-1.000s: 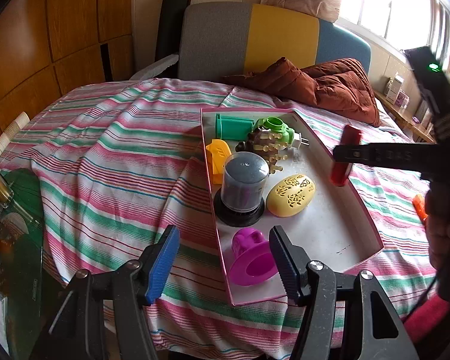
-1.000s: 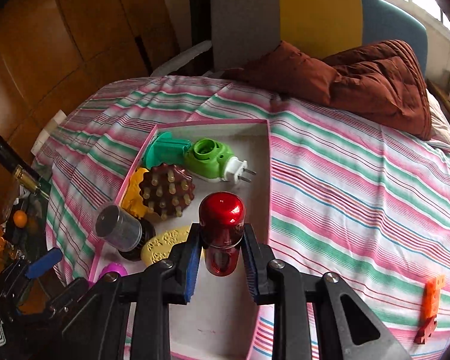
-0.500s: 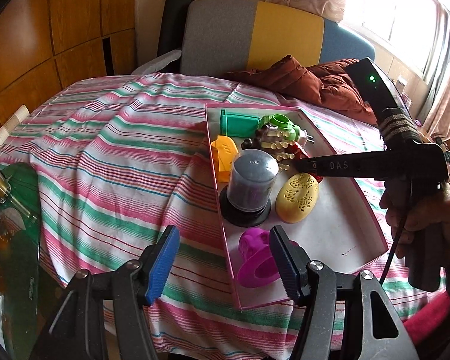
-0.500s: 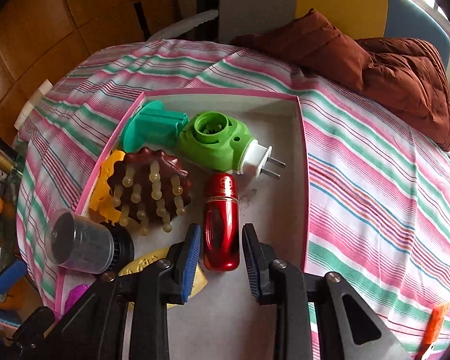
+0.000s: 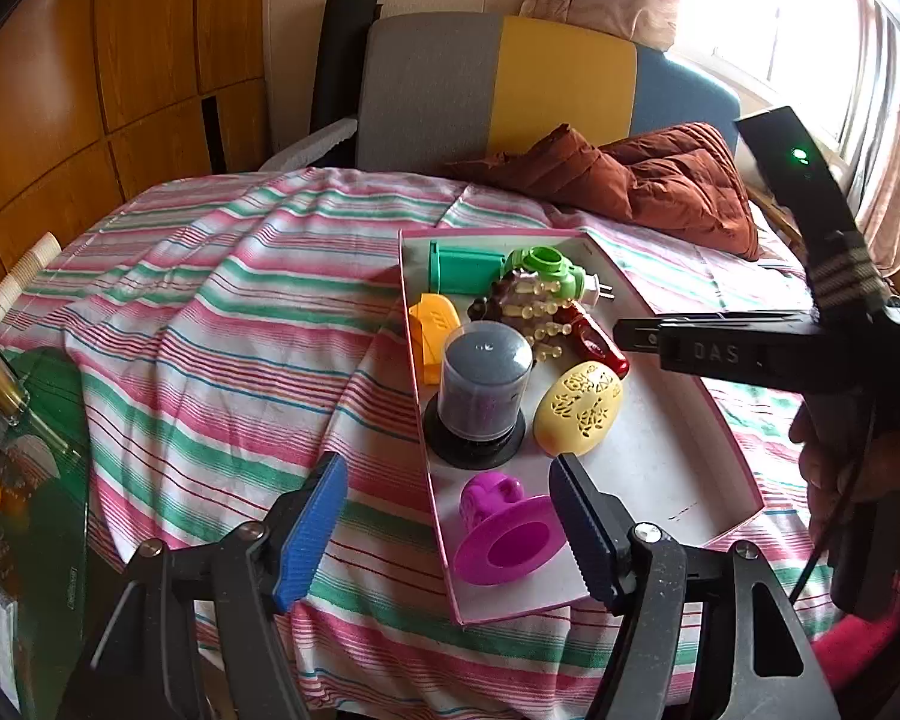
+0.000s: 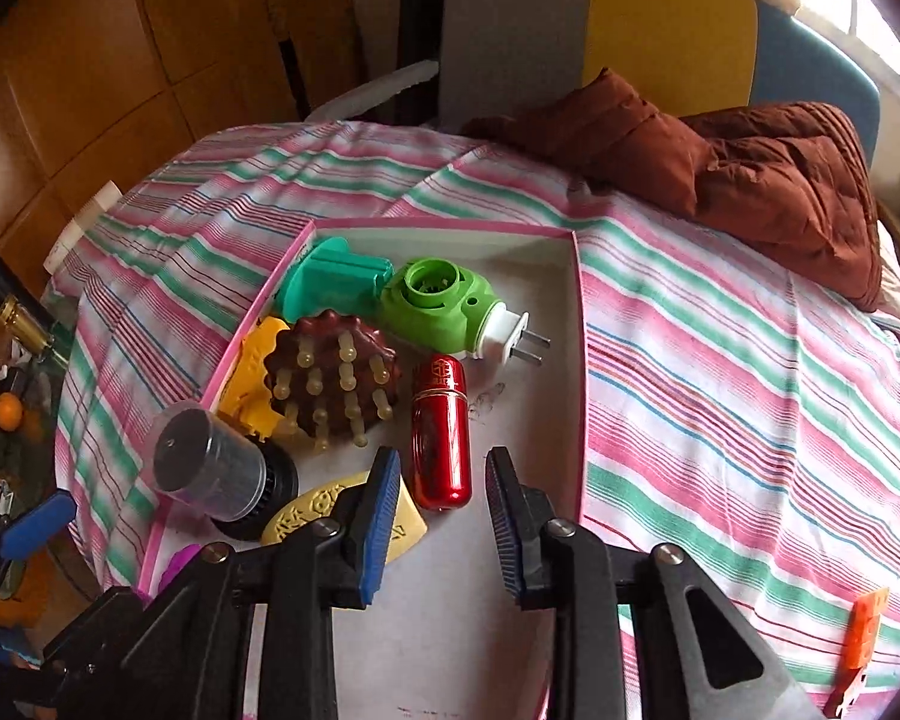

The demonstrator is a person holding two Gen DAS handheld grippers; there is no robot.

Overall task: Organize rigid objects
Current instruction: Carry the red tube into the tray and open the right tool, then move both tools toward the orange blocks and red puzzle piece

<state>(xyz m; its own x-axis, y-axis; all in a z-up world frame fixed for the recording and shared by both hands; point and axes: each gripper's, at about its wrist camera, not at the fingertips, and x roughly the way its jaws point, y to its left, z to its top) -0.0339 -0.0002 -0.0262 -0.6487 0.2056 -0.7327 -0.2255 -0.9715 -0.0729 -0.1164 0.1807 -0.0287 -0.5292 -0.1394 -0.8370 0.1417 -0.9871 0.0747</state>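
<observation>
A pink-rimmed white tray lies on the striped cloth. In it a red metal capsule rests on its side next to a brown spiked massager and a green plug-in. My right gripper hangs just over the capsule's near end; its jaws are opening and the blue pads stand clear of it. My left gripper hovers at the tray's near corner, its jaws also opening, nothing pressed between them. A magenta piece lies in the tray below it.
The tray also holds a teal piece, a yellow piece, a disc case and a yellow oval. An orange piece lies on the cloth at right. A brown jacket is at the back, a glass table at left.
The right gripper came down with the red capsule, laid it in the tray and let go of it as its jaws parted. The left jaws have widened a little.
</observation>
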